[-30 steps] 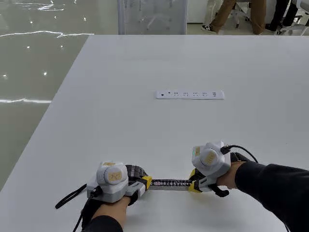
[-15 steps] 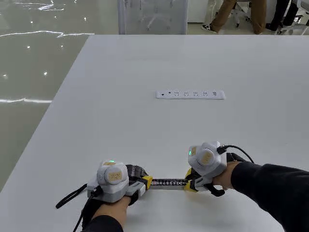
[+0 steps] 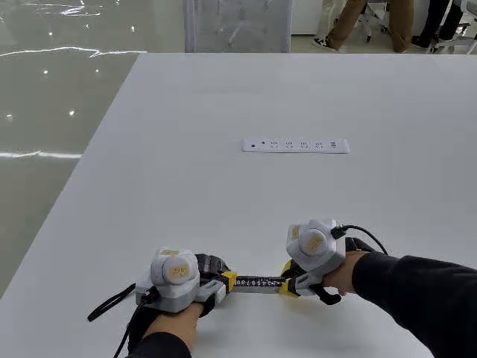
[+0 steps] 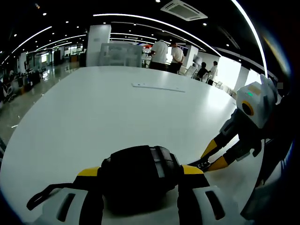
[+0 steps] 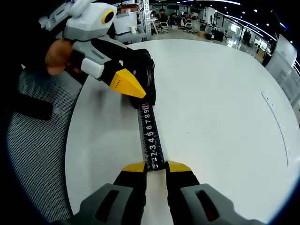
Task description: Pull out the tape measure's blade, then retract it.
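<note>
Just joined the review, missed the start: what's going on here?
A person works two handheld grippers at a white table. The left gripper clamps the black tape measure case; the right gripper pinches the tip of the blade. A short stretch of blade, numbers up, is out between them. A power strip lies farther back on the table, apart from both.
</note>
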Action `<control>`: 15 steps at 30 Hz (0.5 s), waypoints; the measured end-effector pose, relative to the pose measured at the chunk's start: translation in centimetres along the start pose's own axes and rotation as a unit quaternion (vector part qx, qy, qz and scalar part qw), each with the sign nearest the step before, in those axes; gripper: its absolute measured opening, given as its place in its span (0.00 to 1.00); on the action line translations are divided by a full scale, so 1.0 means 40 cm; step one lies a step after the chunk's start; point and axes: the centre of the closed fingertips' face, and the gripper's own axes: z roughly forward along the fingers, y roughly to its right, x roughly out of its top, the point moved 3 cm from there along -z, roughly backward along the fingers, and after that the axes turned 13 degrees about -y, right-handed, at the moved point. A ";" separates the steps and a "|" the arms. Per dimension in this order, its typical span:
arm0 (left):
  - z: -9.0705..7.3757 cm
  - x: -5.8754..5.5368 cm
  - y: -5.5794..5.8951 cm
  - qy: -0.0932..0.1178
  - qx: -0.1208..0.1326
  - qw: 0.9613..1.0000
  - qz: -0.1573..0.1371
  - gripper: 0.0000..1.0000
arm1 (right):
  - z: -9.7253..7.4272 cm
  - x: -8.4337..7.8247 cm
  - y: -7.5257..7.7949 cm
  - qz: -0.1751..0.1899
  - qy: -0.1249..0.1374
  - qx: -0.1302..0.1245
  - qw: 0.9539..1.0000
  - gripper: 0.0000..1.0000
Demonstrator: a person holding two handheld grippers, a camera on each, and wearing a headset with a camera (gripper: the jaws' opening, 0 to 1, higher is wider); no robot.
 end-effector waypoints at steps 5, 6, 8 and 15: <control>-0.001 -0.001 0.000 0.000 -0.002 1.000 -0.001 0.60 | 0.005 0.009 -0.004 -0.004 0.003 -0.001 1.000 0.12; -0.001 -0.001 0.000 0.000 -0.002 1.000 -0.001 0.60 | 0.006 0.010 -0.004 -0.003 0.004 0.000 1.000 0.12; -0.001 -0.001 0.000 0.000 -0.002 1.000 -0.001 0.60 | 0.008 0.014 -0.006 -0.002 0.005 0.001 1.000 0.12; -0.002 -0.001 -0.002 0.000 -0.005 1.000 -0.005 0.60 | 0.013 0.026 -0.009 -0.001 0.009 0.003 1.000 0.12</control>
